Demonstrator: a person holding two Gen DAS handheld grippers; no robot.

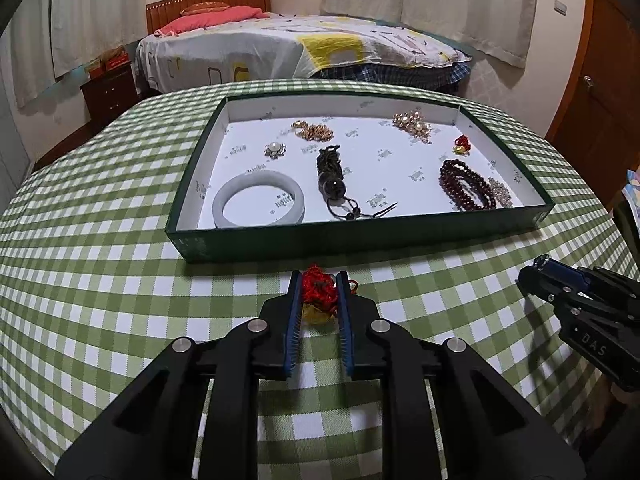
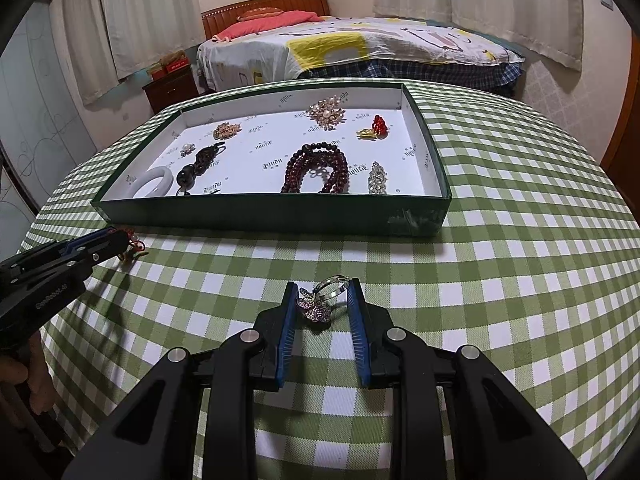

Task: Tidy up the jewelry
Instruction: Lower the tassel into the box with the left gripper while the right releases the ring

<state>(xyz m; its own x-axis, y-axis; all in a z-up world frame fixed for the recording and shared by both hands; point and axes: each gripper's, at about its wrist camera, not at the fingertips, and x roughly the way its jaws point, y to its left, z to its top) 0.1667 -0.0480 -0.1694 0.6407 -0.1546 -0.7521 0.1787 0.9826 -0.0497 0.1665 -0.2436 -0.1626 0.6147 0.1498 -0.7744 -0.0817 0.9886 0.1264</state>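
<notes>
A red knotted cord charm with a gold piece (image 1: 318,294) lies on the checked cloth, and my left gripper (image 1: 319,280) has its blue pads against both sides of it. A silver ring with a sparkly flower top (image 2: 320,302) lies on the cloth between the open fingers of my right gripper (image 2: 323,290), touching the left pad only. The green tray with white lining (image 1: 280,236) (image 2: 256,216) stands just beyond and holds a white bangle (image 1: 259,200), a dark bead pendant (image 1: 331,172), dark red beads (image 2: 318,168), brooches and a red-gold charm (image 2: 374,128).
The right gripper shows at the right edge of the left wrist view (image 1: 580,300); the left gripper shows at the left edge of the right wrist view (image 2: 60,264). The table (image 2: 520,240) is round with a green checked cloth. A bed (image 1: 300,48) stands behind it.
</notes>
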